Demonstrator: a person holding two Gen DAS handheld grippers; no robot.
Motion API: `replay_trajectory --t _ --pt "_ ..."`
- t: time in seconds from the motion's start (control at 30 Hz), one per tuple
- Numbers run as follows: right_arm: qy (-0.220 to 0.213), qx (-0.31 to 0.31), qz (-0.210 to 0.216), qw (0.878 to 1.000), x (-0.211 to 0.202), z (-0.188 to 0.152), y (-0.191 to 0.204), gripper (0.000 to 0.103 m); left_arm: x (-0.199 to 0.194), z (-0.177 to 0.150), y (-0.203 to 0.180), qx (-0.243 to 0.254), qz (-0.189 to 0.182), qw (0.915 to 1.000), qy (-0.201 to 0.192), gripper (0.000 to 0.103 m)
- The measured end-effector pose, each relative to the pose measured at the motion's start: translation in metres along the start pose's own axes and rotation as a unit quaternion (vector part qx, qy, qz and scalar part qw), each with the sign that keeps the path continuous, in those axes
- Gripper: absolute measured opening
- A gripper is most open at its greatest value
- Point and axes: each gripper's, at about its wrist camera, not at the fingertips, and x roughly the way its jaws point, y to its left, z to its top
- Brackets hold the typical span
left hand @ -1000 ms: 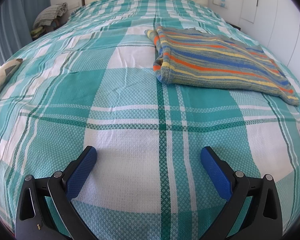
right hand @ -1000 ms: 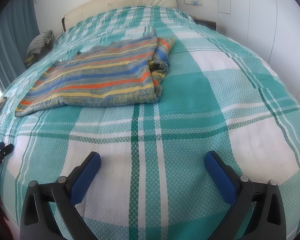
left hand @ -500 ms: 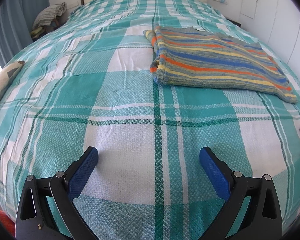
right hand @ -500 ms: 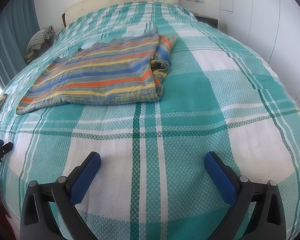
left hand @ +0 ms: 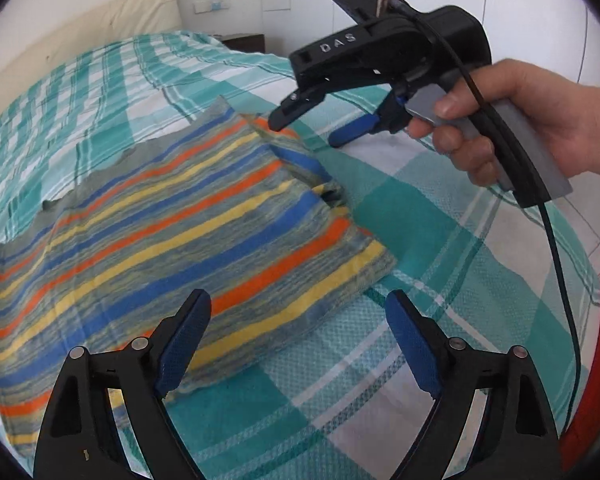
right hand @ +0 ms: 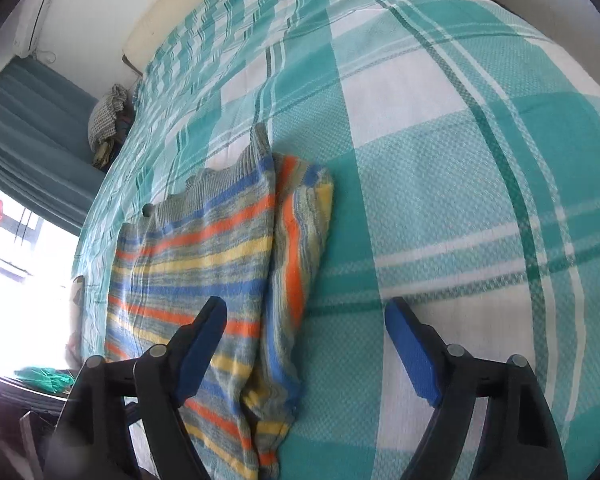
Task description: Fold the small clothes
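Observation:
A small knitted garment [left hand: 172,224] with blue, orange and yellow stripes lies flat on the bed, one side folded over. My left gripper [left hand: 296,308] hovers over its near corner, jaws wide and closing. Its left finger is above the cloth and its right finger above the bedspread, with the garment's edge between them. A hand holds my right gripper [left hand: 308,130] at the garment's far corner. In the right wrist view the garment [right hand: 204,248] has its folded edge between the jaws of my right gripper [right hand: 305,312], which are closing. No pad presses cloth.
The teal and white plaid bedspread [right hand: 440,168] covers the whole bed. A cream headboard [left hand: 100,20] and dark bedside table [left hand: 244,42] stand at the back. A teal curtain [right hand: 28,120], a bundle of cloth [right hand: 106,120] and a bright window [right hand: 16,248] lie to the left.
Both grippers have swept from the bed's foot up to the garment and rolled. The right gripper and its hand now show in the left wrist view. Both pairs of jaws stand slightly narrower.

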Motion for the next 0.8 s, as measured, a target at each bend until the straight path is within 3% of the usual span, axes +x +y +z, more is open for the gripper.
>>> replay_trajectory --t 0.07,0.1,0.17,0.2,0.23,0.3,0.37,0.43,0.57,0.67,0.8 --pt "0.012 0.006 0.029 0.999 0.015 0.022 0.002 0.081 0.021 0.005 -0.006 0.015 -0.003 0.9998 0.014 0.09" --pt "0.019 0.008 0.043 0.999 0.023 0.031 0.004 0.076 0.026 0.006 -0.007 0.02 -0.001 0.9997 0.016 0.09" --pt "0.04 -0.002 0.059 0.997 0.04 0.044 0.015 0.053 0.028 0.008 -0.009 0.024 -0.006 0.9997 0.006 0.086" --pt "0.054 -0.011 0.045 0.997 0.049 0.048 0.022 0.035 0.028 0.01 -0.009 0.024 -0.011 0.9997 0.003 0.068" --pt "0.066 -0.025 0.027 0.997 0.057 0.05 0.029 0.016 0.028 0.012 -0.009 0.023 -0.01 0.9997 0.001 0.041" --pt "0.074 -0.06 -0.008 0.995 0.063 0.052 0.046 0.012 0.025 0.015 -0.003 0.008 0.007 0.9999 -0.002 0.008" --pt "0.059 -0.074 -0.01 0.995 0.052 0.057 0.062 0.011 0.008 0.014 0.014 -0.047 -0.016 0.9985 -0.024 0.007" --pt "0.035 -0.086 -0.003 0.996 0.036 0.058 0.085 0.011 -0.022 0.008 0.037 -0.098 -0.014 0.9935 -0.055 0.007" --pt "0.017 -0.124 0.028 0.992 0.028 0.056 0.15 0.01 -0.084 -0.022 0.096 -0.207 -0.004 0.9733 -0.099 0.007" --pt "0.022 -0.144 0.055 0.988 0.055 0.053 0.207 0.01 -0.115 -0.055 0.141 -0.271 0.022 0.9567 -0.104 0.007" --pt "0.041 -0.167 0.069 0.983 0.116 0.033 0.279 0.01 -0.125 -0.094 0.192 -0.328 0.066 0.9388 -0.083 0.007"
